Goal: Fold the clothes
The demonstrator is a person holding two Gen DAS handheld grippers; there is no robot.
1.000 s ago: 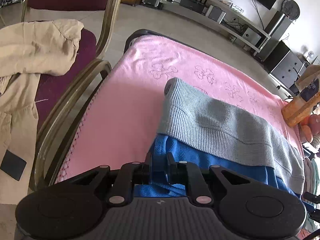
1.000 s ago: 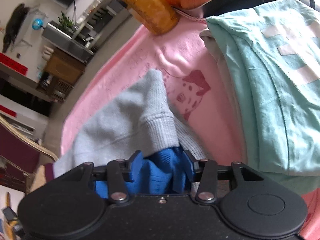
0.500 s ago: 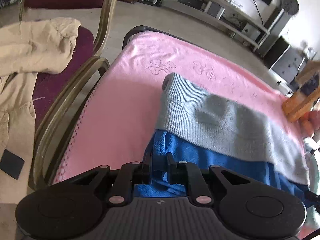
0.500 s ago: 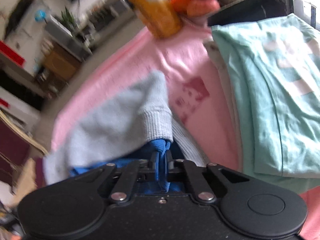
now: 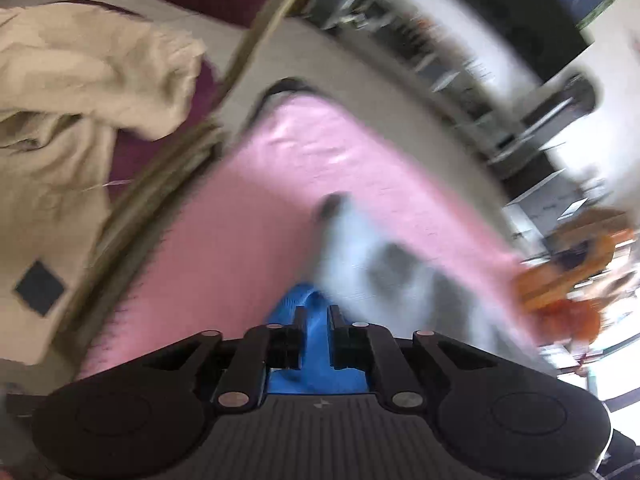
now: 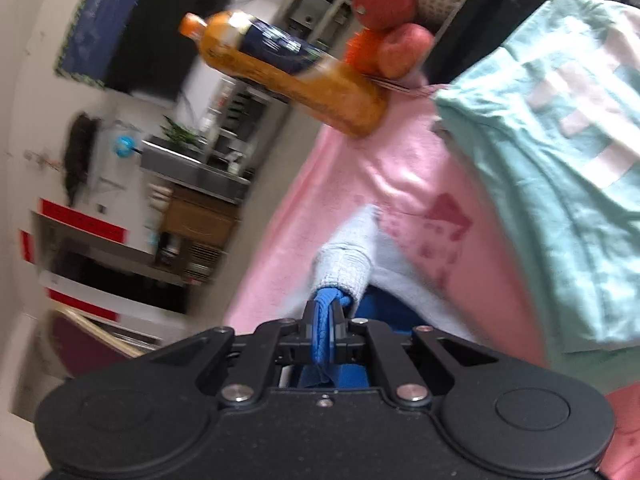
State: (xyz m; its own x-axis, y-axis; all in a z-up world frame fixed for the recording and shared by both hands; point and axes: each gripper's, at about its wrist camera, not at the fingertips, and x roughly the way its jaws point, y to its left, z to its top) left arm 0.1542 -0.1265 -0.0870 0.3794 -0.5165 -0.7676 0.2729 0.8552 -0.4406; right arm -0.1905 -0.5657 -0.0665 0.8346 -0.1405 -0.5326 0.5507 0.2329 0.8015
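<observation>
A blue and grey sweater (image 5: 384,268) lies on the pink blanket (image 5: 240,248). My left gripper (image 5: 314,318) is shut on a bunched fold of its blue part (image 5: 312,312) at the bottom centre of the blurred left wrist view. In the right wrist view my right gripper (image 6: 325,320) is shut on another pinch of the blue fabric (image 6: 322,336), with the grey ribbed cuff (image 6: 346,264) just beyond the fingertips. Both pinched edges are lifted off the blanket.
A folded mint green shirt (image 6: 560,184) lies on the blanket (image 6: 344,184) to the right. An orange drink bottle (image 6: 292,76) and a tray of fruit (image 6: 392,20) stand at the far end. A chair (image 5: 168,152) with a beige coat (image 5: 68,112) stands to the left.
My right gripper went from open around the blue fabric to shut on it. Both grippers then lifted and rolled with the sweater, and both views tilted and blurred.
</observation>
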